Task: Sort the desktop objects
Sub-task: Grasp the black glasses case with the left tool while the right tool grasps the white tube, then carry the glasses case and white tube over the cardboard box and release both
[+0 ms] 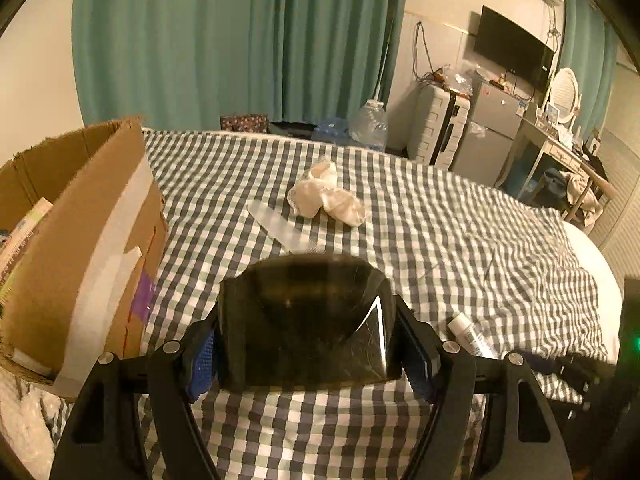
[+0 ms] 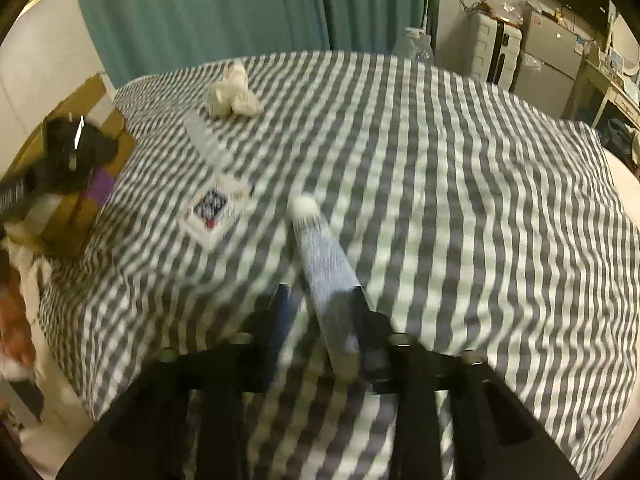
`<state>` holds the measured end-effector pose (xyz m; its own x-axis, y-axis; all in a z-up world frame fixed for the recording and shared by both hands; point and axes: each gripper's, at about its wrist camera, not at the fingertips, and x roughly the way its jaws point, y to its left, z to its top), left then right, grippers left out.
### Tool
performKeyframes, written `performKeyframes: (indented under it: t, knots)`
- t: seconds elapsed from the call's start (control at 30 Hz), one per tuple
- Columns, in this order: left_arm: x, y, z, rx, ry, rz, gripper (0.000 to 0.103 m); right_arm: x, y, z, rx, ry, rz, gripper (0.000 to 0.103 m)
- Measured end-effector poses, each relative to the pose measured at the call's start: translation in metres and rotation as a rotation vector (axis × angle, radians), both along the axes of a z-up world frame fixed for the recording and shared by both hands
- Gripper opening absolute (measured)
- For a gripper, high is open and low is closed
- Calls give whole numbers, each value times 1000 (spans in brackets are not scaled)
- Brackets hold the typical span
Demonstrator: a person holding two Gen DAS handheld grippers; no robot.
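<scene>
Currently your left gripper (image 1: 308,344) clamps dark glossy wedge-shaped plastic object (image 1: 304,320); brown cardboard box (image 1: 80,216) lies left of jaws. Your right gripper (image 2: 320,320) pinches white tube with blue label (image 2: 320,256), long axis pointing forward.

A glossy, scratched black case (image 1: 308,320) is gripped between pads (image 1: 202,364) of rough blue texture. Woven checked cloth (image 1: 440,240) is seen, wrinkled and matt. The box (image 1: 80,216) is made of raw brown cardboard, patched with smooth white tape. A smooth plastic tube (image 2: 324,256) is seen blurred.
</scene>
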<state>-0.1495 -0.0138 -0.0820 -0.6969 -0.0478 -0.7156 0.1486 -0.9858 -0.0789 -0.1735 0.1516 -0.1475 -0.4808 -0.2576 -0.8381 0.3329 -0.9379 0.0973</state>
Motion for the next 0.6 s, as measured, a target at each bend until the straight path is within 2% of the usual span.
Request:
performKeyframes:
  t: [0.1,0.2,0.27,0.33,0.4,0.43,0.57,0.6]
  knots:
    - [-7,-3,-15,-4,-31,-6,77,-18,-11,-5,46,13,21,46]
    - [-13,-4,-27,-24,-58,-11,77,-35,-20,-20,66,-30,44,45]
    - [-16,-8,-34,-29,-72,-13,77,-39,-25,-28,94,-27,53,33]
    - [-17,-15,-39,-8,-81,-9,73,-36,-29,-30,129,6,68,28]
    - [-18,-15,-40,0,-83,-10,64,-33,-28,-27,128,19,69,26]
    - [-18,-15,-40,-1,-82,-11,64,-31,-25,-24,121,18,64,26]
    - [-14,-13,-44,20,-88,-22,68,-26,-11,-14,53,0,12,26]
    - [-15,-14,-46,33,-90,-23,73,-24,-10,-12,47,3,6,26]
